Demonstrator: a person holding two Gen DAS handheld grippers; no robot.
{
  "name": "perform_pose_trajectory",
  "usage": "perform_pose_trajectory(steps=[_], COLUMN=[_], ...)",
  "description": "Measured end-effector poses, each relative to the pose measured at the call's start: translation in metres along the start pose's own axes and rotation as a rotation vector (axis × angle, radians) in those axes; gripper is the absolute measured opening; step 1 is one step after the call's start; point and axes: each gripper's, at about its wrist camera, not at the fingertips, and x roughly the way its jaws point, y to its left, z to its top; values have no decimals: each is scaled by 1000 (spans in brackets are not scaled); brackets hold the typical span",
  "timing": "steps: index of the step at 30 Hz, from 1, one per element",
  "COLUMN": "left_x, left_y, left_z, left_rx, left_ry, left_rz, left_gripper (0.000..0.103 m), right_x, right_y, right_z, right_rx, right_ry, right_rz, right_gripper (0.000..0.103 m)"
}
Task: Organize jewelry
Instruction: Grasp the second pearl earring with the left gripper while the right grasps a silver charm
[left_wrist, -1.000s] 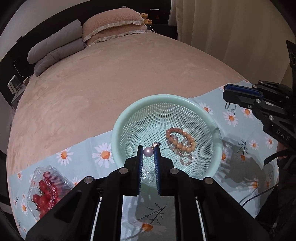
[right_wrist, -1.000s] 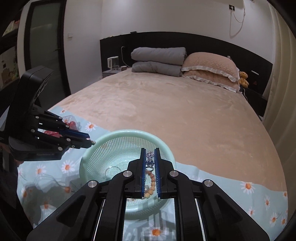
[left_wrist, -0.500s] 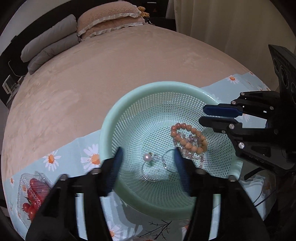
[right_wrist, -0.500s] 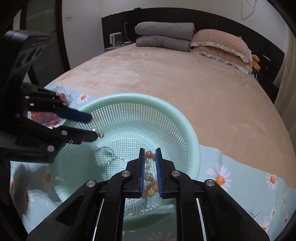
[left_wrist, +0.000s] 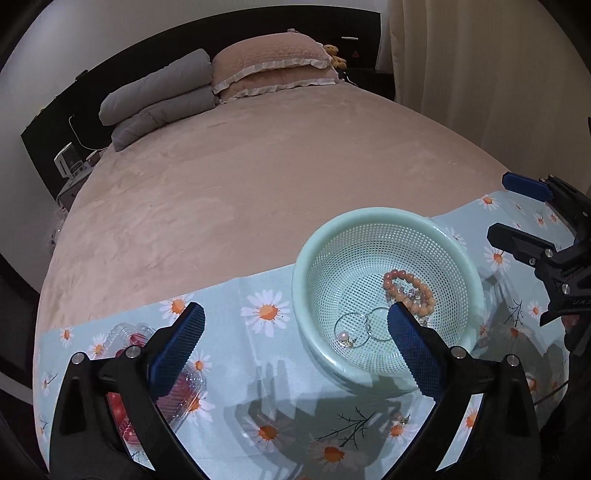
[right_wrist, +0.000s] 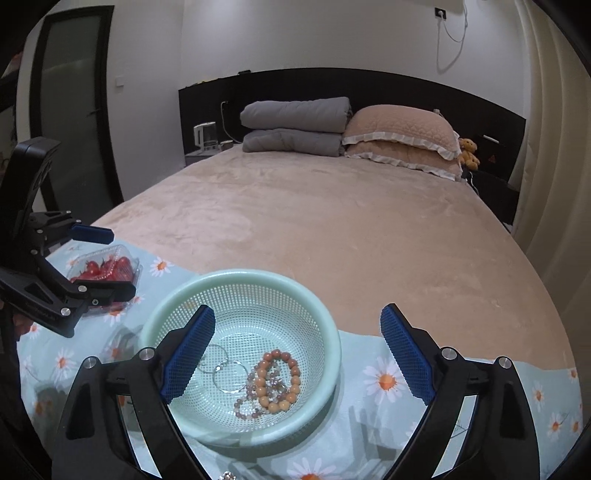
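Note:
A mint-green perforated basket (left_wrist: 369, 216) (right_wrist: 240, 275) sits on a daisy-print cloth. Inside lie an orange bead bracelet (left_wrist: 410, 291) (right_wrist: 280, 380), hoop earrings with a pearl (left_wrist: 354, 330) (right_wrist: 221, 365) and a pale crystal bead strand (right_wrist: 251, 402). My left gripper (left_wrist: 293, 314) (right_wrist: 118, 262) hangs left of the basket, its jaws opening wide with nothing between them. My right gripper (right_wrist: 297, 314) (left_wrist: 501, 206) hovers at the basket's near right side, its jaws also opening and empty. A small sparkly piece (left_wrist: 402, 419) lies on the cloth in front of the basket.
A clear plastic box of red cherry tomatoes (right_wrist: 107, 267) (left_wrist: 136, 336) stands on the cloth (left_wrist: 258, 354) left of the basket, under my left gripper. Beyond the cloth stretches the beige bed cover, with pillows (right_wrist: 402, 140) and a folded grey quilt (right_wrist: 295, 125) at the headboard.
Both grippers went from shut to wide open. The pearl earring left the left jaws and the sparkly piece left the right jaws; both lie in the basket. Both grippers drew back.

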Motion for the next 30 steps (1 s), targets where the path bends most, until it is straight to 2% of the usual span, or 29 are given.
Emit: perform_pose_trajectory(steps=[5,11,17,26,30], left_x=[-10,-9,2,22,35], left_y=[-4,-8,-15,-31,-43], left_z=[-12,-34,-61,-101,-112], left_rx=[16,0,-30,-58,-34], left_ry=[5,31,86,163,201], left_rz=[15,-40,-91,-123,-96], left_gripper=[97,97,97,97,97], right_x=[-16,-26,-26,-19,-11], right_y=[12,19,20,25,32], right_z=[0,-15,-42,-89,-113], right_rx=[-44,-55,-51,-35,-28], right_ry=[5,32,91,168,211], right_rz=[-13,-22,-26,-2,16], right_gripper=[87,87,87,87,87])
